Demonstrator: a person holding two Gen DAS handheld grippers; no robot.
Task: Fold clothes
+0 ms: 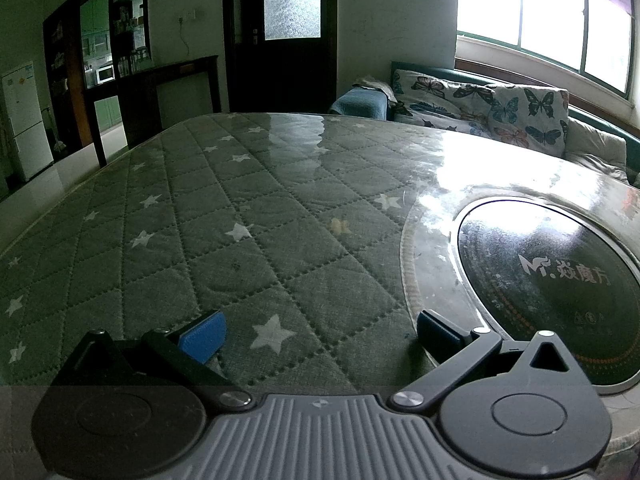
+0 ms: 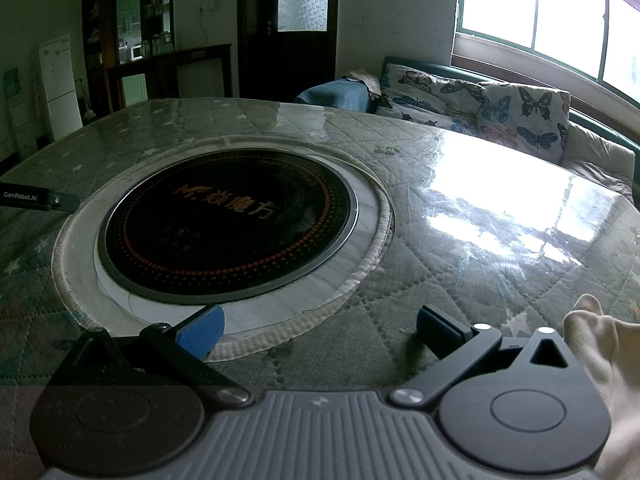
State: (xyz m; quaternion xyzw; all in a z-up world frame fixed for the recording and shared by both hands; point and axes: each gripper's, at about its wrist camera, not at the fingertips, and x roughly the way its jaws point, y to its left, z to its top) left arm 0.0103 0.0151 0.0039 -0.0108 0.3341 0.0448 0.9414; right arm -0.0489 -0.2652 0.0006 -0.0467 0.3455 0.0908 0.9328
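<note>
- Left gripper [image 1: 320, 330] hovers over the quilted table [image 1: 280, 208], jaws spread, empty.
- Right gripper [image 2: 320, 330] likewise; pale cloth [image 2: 600, 352] beside it, probably soft, light; pinch an edge.

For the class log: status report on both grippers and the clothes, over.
Left hand-held gripper open, empty. Right hand-held gripper open, empty. Pale cream cloth at right edge, ungrasped. Round black cooktop set in table.

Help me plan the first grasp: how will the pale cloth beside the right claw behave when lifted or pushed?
The pale cloth shows soft rounded folds, so it is probably floppy and would drape from the open right claw. It looks thin, likely light. The table cover is glossy, so a push may slide it.
</note>
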